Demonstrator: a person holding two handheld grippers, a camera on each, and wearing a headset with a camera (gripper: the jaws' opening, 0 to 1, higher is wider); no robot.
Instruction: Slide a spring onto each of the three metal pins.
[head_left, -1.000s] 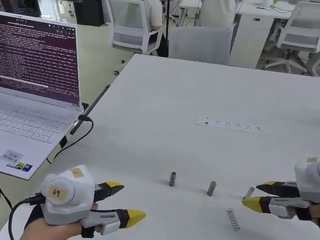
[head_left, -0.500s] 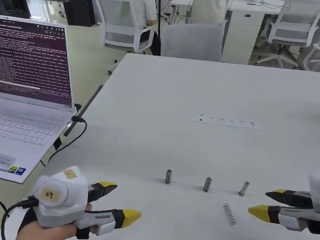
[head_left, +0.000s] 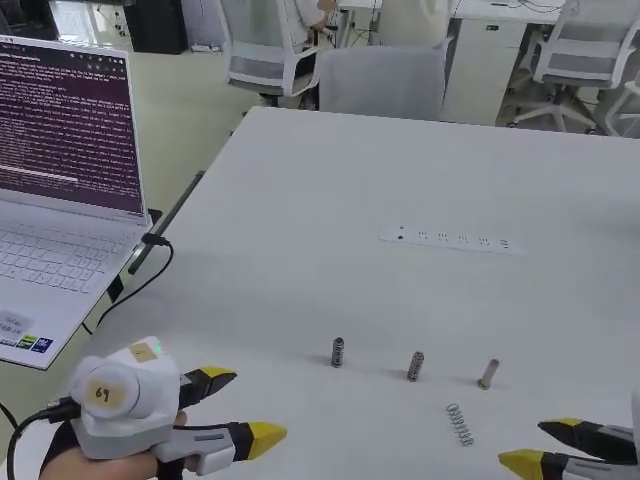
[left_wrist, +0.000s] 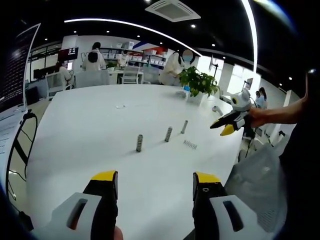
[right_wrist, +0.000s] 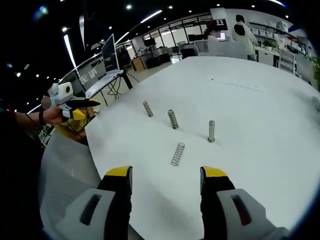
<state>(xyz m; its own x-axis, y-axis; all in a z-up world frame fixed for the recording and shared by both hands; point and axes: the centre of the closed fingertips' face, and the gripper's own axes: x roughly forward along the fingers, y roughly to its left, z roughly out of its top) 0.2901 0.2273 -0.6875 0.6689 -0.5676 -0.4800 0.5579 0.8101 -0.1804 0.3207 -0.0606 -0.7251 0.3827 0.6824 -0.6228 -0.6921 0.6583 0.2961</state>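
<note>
One bare pin (head_left: 488, 374) awaits. The left gripper (head_left: 248, 404) and right gripper (head_left: 535, 446) gape empty; the loose spring (head_left: 459, 424) beside it needs pinching.

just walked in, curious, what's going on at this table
A person works two handheld grippers over a white table. In the head view, the left pin and middle pin already carry springs; the right pin is bare, with a loose spring lying flat near it. The left gripper and right gripper are both open and empty.
</note>
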